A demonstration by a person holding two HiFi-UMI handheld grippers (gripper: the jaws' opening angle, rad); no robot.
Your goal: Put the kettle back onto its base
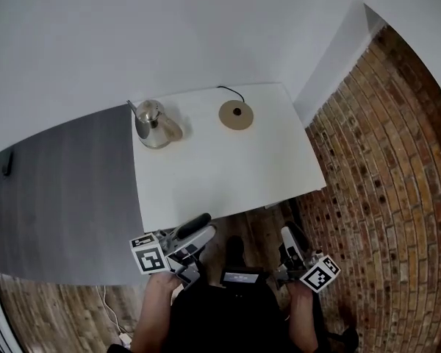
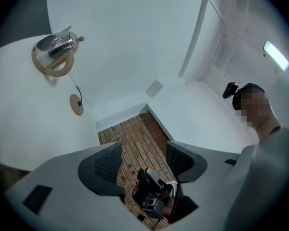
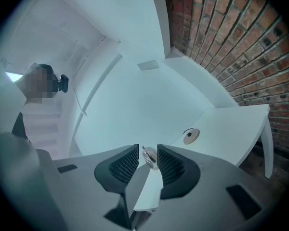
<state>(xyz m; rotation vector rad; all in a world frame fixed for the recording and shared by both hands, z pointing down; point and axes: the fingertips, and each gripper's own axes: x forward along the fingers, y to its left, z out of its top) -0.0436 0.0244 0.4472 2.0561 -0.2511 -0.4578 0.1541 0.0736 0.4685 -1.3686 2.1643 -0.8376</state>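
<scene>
I'm at the reach-in step, with nothing grasped yet. My left gripper (image 2: 143, 150) has its fingers wide and empty, and my right gripper (image 3: 148, 155) has them narrowly apart, also empty. The kettle (image 1: 156, 123) stands on the worktop (image 1: 228, 175) at nine o'clock from its base (image 1: 236, 115), well apart from it. Next I need to reach forward to its handle.

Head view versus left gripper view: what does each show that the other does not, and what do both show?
Head view only: the marker cube on the left gripper. Left gripper view only: a light and the person's head camera. Both: the kettle standing off its base on the white table, and the brick floor.
</scene>
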